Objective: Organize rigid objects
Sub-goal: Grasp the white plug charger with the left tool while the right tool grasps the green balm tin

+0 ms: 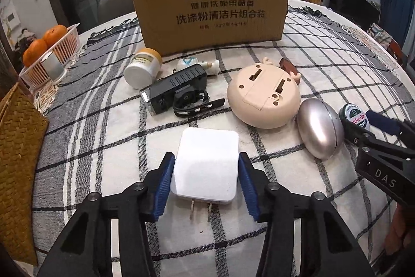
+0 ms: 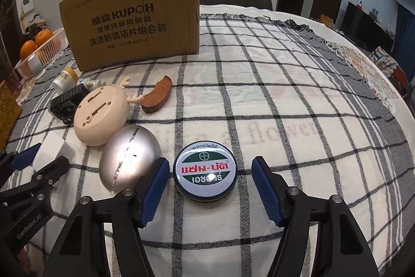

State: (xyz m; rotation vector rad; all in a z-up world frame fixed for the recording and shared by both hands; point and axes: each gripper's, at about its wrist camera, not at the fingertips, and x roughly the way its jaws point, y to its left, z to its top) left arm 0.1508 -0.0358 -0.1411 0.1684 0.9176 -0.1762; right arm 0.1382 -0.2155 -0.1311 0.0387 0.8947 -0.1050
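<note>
Your left gripper (image 1: 206, 186) has its blue pads set against the two long sides of the flat white plastic plug adapter (image 1: 206, 165), which lies on the checked tablecloth (image 1: 298, 64) with its metal prongs pointing toward you; the pads look to be touching or all but touching it, so this reads as a pinch just taking hold, square across the narrow width where the body is stiffest. Your right gripper (image 2: 210, 188) straddles the round tin with the green, white and red printed lid (image 2: 205, 171), jaws still spread, a clear gap on the right side and a thin one on the left. The tin sits near you, just right of the silver egg-shaped case (image 2: 128, 160), so the left pad has little room there. Both pieces are likely bound for the brown cardboard box (image 1: 210, 1) standing at the far side, open at the top.
</note>
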